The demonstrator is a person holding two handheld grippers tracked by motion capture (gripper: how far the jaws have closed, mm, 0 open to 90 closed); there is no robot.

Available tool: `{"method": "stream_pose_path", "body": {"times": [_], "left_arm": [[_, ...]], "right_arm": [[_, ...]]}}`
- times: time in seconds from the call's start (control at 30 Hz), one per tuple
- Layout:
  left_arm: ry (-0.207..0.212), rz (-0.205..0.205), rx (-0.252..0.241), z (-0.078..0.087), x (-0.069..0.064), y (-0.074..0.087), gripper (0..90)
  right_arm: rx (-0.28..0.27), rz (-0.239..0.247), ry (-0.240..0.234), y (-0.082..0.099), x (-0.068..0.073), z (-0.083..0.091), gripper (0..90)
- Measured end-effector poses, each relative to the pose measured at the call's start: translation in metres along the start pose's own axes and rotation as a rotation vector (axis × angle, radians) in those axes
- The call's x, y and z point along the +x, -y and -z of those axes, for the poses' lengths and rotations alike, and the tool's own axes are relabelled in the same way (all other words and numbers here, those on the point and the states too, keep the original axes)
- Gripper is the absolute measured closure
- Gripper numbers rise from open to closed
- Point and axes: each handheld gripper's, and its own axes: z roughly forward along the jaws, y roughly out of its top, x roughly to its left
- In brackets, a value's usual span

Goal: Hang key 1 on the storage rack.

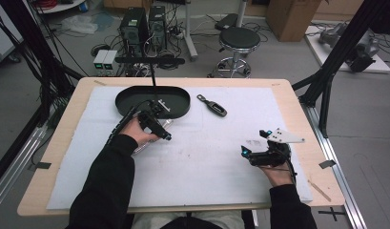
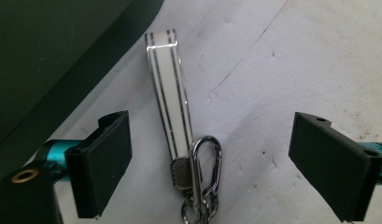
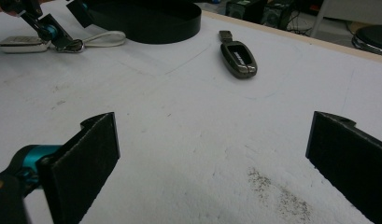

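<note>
Roughly at the start: left gripper (image 1: pixel 165 135) hovers low over a white strap (image 2: pixel 167 88) with a carabiner (image 2: pixel 203 172), lying flat on the white mat (image 1: pixel 207 162) just beside the black tray (image 1: pixel 152 101). Jaws stand apart on either side of the strap and clip, pads not touching anything, so nothing is gripped yet. Right gripper view shows the strap as a loop (image 3: pixel 104 38) joined to a light key fob (image 3: pixel 20 43) beside the tray, left gripper (image 3: pixel 62 35) right at the clip. A second dark fob (image 1: pixel 212 105) lies on the mat, apart from the tray, untouched. Tray inside looks mostly bare; a small pale mark there is too unclear to name. Right gripper (image 1: pixel 252 150) rests near the mat's right edge, jaws wide apart over bare mat, holding nothing. Judgement: work in hand looks like picking up the strapped fob, likely to go in the tray; approach is done, lined up over the strap. Left to do: close on strap or clip, lift, move, release; dark fob likely comes after
</note>
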Motion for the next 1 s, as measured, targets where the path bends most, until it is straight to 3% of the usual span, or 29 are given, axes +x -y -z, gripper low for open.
{"method": "stream_pose_path", "body": {"times": [0.23, 0.43, 0.63, 0.67, 0.7, 0.77, 0.87, 1.0], "left_arm": [[-0.037, 0.044, 0.0, -0.005, 0.002, -0.004, 24.9], [-0.066, 0.041, -0.01, -0.006, 0.002, -0.009, 39.9], [-0.07, 0.034, 0.029, -0.014, 0.002, -0.011, 53.7], [-0.076, 0.038, 0.041, -0.015, 0.003, -0.011, 54.3], [-0.078, 0.073, 0.036, -0.017, 0.006, -0.012, 53.9], [-0.11, 0.093, 0.018, -0.016, 0.006, -0.012, 62.5], [-0.077, 0.098, 0.02, -0.016, 0.007, -0.011, 73.7], [-0.054, 0.072, 0.049, -0.015, 0.007, -0.012, 74.5]], "right_arm": [[0.01, 0.018, 0.001, 0.0, 0.0, -0.002, 1.9], [0.024, 0.028, 0.001, 0.0, 0.002, -0.004, 1.9], [0.0, 0.046, 0.03, -0.002, 0.001, -0.001, 1.9], [0.0, 0.045, 0.03, -0.002, 0.001, -0.001, 1.9], [-0.001, 0.045, 0.03, -0.002, 0.001, -0.001, 1.9], [0.001, 0.049, 0.034, -0.002, 0.002, -0.001, 1.9], [-0.012, 0.054, 0.049, -0.002, 0.002, 0.0, 1.9], [-0.021, 0.056, 0.063, -0.003, 0.002, 0.002, 1.9]]}}
